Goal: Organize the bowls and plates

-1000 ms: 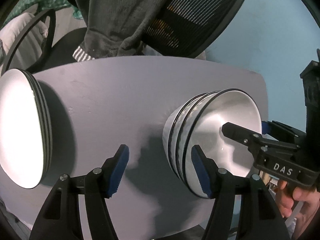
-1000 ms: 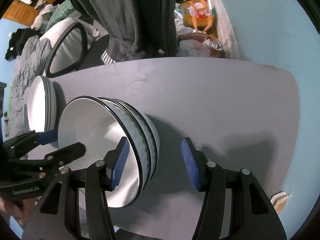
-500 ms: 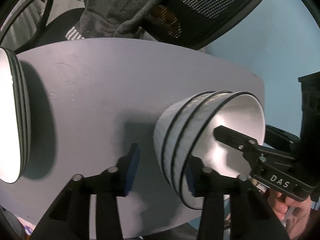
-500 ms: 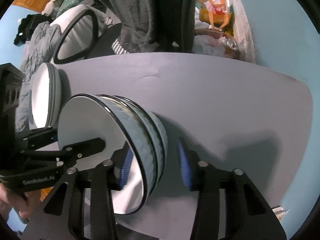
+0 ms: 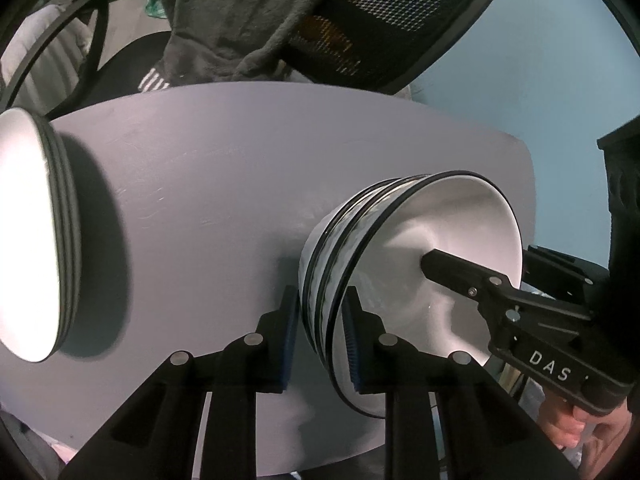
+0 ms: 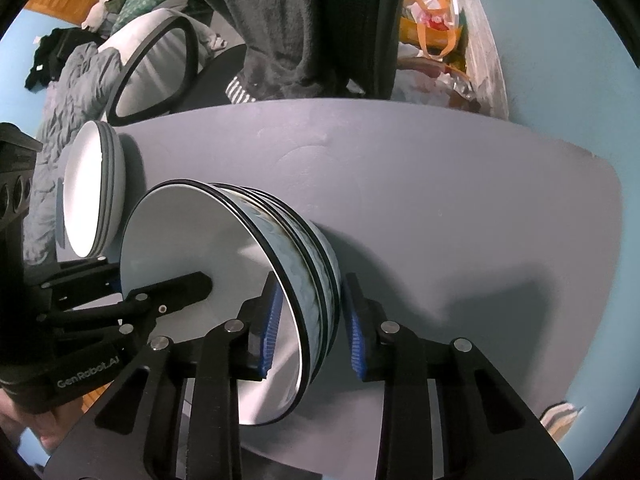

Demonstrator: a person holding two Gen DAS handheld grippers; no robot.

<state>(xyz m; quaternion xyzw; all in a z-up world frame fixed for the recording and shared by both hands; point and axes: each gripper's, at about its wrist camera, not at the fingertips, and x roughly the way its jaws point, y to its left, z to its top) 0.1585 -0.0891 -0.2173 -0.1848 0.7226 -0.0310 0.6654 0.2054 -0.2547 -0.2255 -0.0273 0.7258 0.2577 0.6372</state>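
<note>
A stack of white bowls with black rims (image 5: 400, 256) stands on the grey table (image 5: 220, 184); it also shows in the right wrist view (image 6: 224, 264). My left gripper (image 5: 320, 344) is shut on the stack's rim, one finger inside, one outside. My right gripper (image 6: 310, 328) is shut on the opposite side of the rim. A stack of white plates (image 5: 32, 236) sits at the table's left; it shows in the right wrist view (image 6: 92, 192) too.
An office chair (image 5: 380, 20) draped with a dark garment (image 5: 240, 16) stands behind the table. A bed with clothes (image 6: 72, 80) and bags (image 6: 432, 20) lie beyond. The blue floor (image 5: 540, 80) surrounds the table's right edge.
Both grippers have closed from open onto the bowl stack's rim, one from each side. The bowl stack and plates stay on the table.
</note>
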